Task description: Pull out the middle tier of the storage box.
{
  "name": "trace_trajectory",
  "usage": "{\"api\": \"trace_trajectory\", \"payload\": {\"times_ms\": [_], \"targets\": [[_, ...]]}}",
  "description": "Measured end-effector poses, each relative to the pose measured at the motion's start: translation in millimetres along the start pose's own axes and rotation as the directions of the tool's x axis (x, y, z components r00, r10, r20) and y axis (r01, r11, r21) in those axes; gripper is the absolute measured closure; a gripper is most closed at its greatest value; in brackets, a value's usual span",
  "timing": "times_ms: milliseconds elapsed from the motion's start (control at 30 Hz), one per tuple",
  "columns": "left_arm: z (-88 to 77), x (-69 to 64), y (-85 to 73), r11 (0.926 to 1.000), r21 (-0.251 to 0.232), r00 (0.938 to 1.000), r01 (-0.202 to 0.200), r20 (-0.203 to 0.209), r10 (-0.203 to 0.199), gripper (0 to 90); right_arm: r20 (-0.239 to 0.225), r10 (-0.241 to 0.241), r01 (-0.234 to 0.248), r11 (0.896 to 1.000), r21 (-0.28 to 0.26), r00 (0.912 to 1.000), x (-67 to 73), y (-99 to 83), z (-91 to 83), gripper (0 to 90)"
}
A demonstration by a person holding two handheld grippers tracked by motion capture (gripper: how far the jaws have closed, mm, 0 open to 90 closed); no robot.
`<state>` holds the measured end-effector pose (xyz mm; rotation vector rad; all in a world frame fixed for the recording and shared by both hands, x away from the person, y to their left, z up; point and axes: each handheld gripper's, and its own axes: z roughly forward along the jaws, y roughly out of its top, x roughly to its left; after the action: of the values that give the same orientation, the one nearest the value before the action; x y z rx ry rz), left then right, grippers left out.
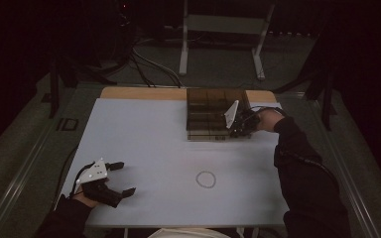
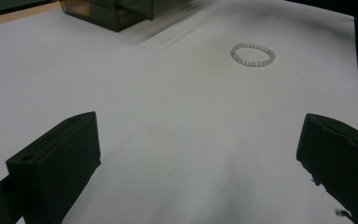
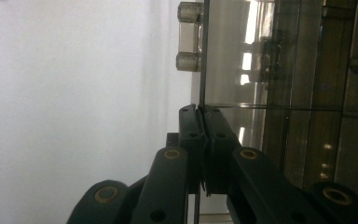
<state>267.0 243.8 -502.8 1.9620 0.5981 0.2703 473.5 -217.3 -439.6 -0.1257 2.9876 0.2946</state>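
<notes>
Right gripper [image 3: 203,116]: jaws pressed together on the thin edge of a smoky clear panel, which runs straight up between them in the right gripper view; in the high view [image 1: 238,130] it sits at the near right corner of the box, reached by a dark-sleeved arm.
Panel [image 3: 204,56]: seen edge-on, part of the box; whether it is a wall or a lid I cannot tell. A small clear hinge-like fitting [image 3: 189,36] sits on its edge farther along.
Box [image 1: 213,111]: brown, see-through, divided into compartments, standing at the far side of the table, right of centre; what the compartments hold is too dim to make out.
Left gripper [image 1: 120,178]: jaws spread wide with nothing between them, resting low at the near left corner of the table, pointing toward the middle; its own view [image 2: 200,154] shows bare white surface between the two black jaws.
Bracelet [image 1: 206,179]: a ring of small pale beads lying flat on the table, near the front edge, between the two grippers and well apart from both; touching nothing else.
Table [image 1: 144,139]: white top with a strip of wood along the far edge.
</notes>
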Motion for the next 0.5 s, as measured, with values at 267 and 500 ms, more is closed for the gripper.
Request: {"api": "trace_trajectory", "payload": {"times_ms": [267, 500], "targets": [[0.0, 0.2, -0.1, 1.0000, -0.003, 1.0000, 0.003, 0.001, -0.003, 1.0, 0.000, 0.002, -0.002, 1.000, -0.005, 1.0000, 1.3, -0.5, 1.4, 88.2], [-0.2, 0.1, -0.1, 1.0000, -0.002, 1.0000, 0.001, 0.000, -0.001, 1.0, -0.002, 0.004, -0.004, 1.000, -0.013, 1.0000, 1.1, -1.6, 1.5, 88.2]]}}
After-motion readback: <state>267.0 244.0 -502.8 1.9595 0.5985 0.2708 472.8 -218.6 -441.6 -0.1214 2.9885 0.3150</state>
